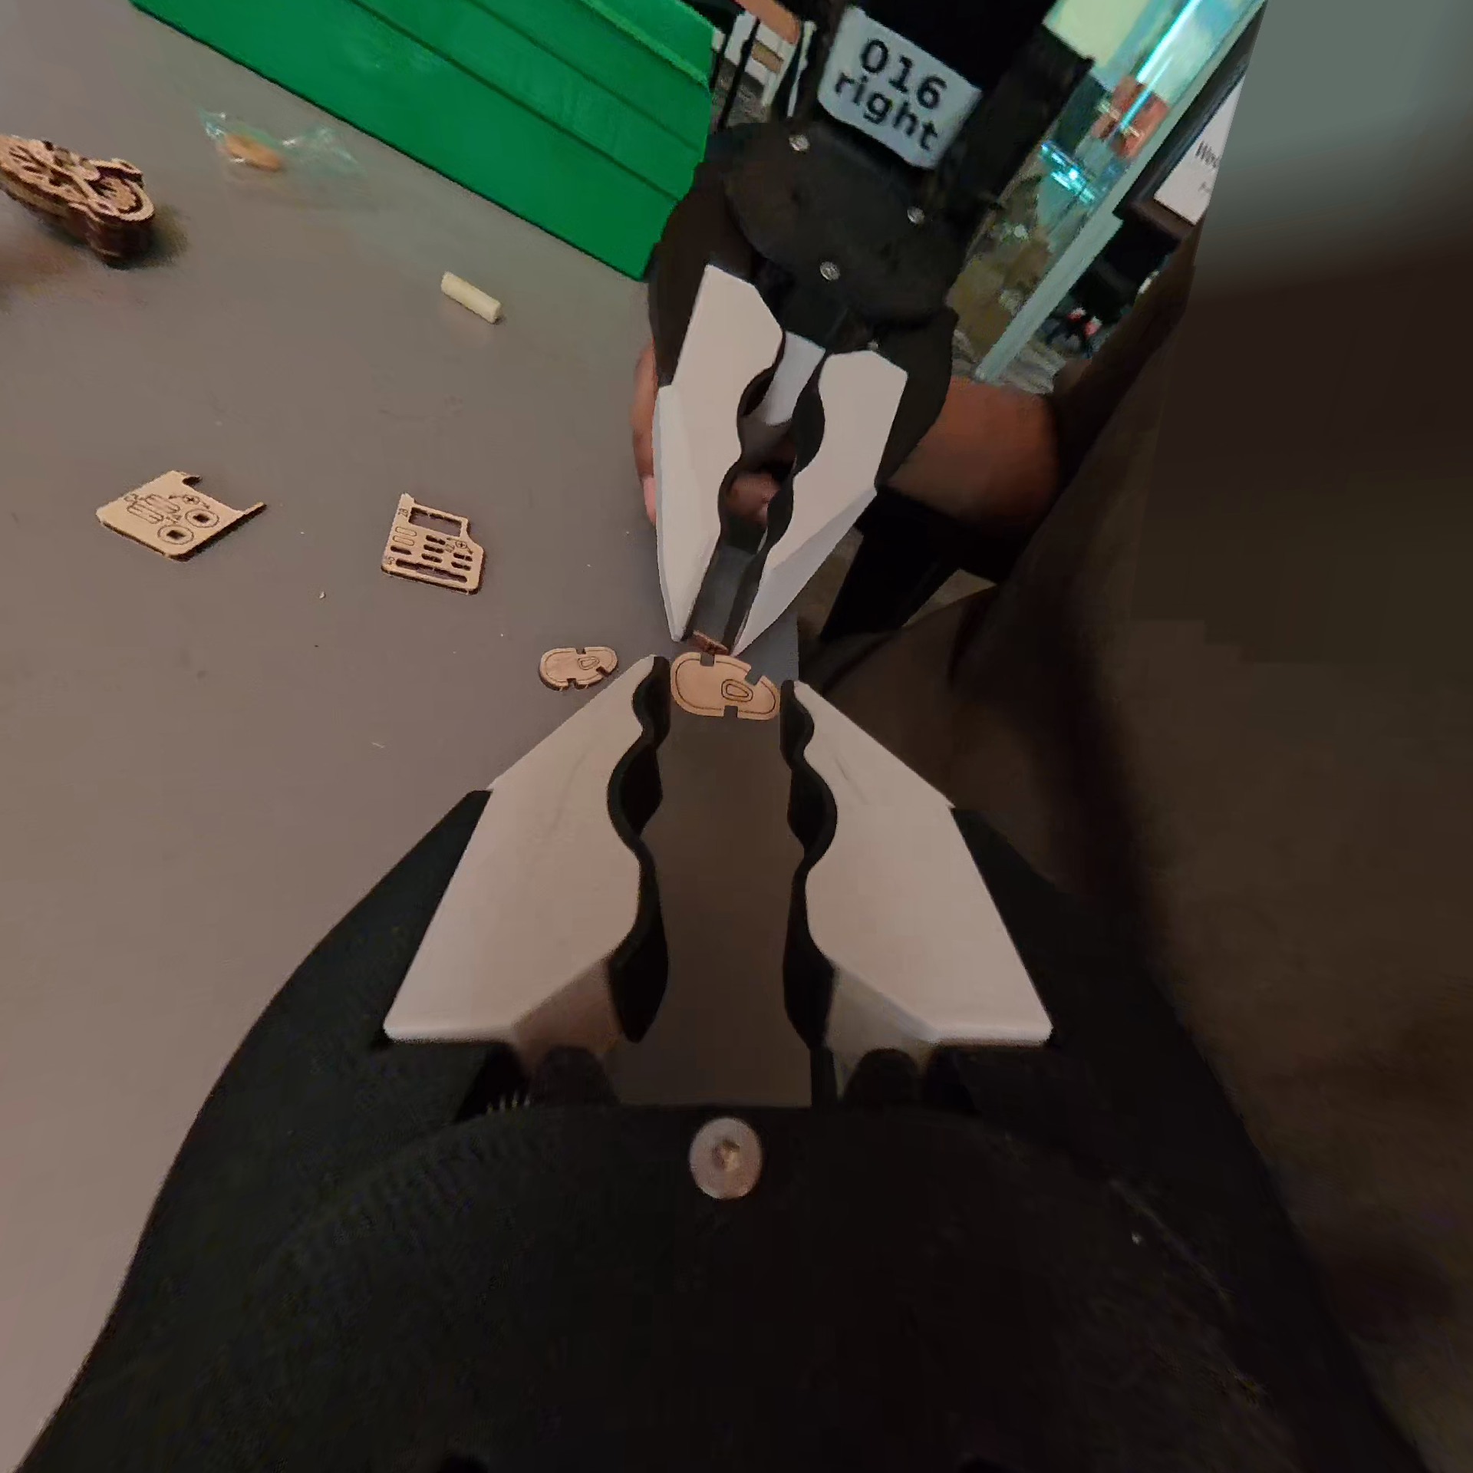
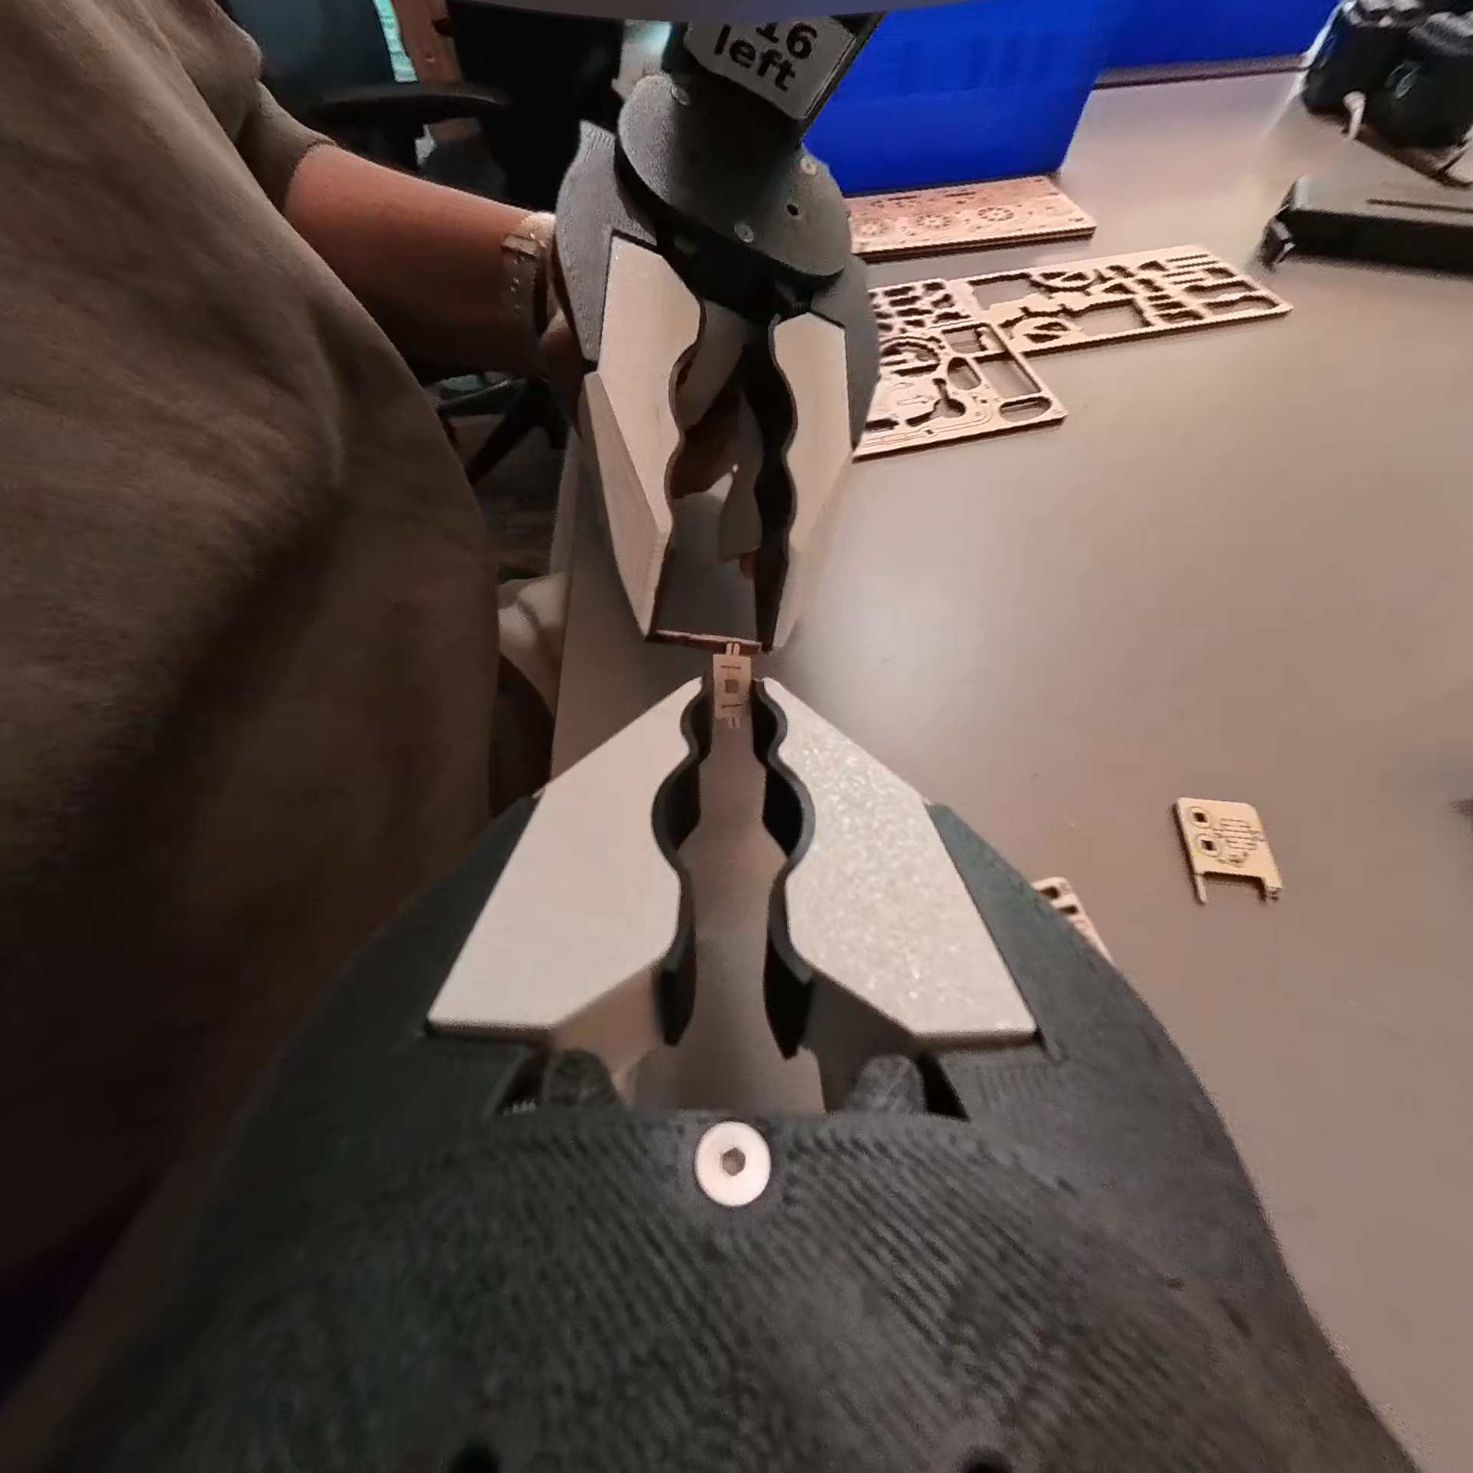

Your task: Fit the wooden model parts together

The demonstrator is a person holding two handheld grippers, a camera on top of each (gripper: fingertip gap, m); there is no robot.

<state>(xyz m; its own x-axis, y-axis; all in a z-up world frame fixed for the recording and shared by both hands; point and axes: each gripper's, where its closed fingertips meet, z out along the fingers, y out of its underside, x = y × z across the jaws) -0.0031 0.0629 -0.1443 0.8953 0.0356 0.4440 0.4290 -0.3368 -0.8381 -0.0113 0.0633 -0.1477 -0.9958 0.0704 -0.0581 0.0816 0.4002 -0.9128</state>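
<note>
The right gripper [image 2: 733, 692] pinches a small wooden tab [image 2: 731, 690] against the left gripper's [image 2: 709, 634] flat piece [image 2: 687, 636].

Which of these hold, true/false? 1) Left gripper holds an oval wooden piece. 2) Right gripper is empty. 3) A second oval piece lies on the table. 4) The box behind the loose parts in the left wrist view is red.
1) True: the left gripper clamps the oval wooden piece.
2) False: the right gripper pinches a small wooden connector.
3) True: the second oval piece lies on the table.
4) False: the box is green.
</note>
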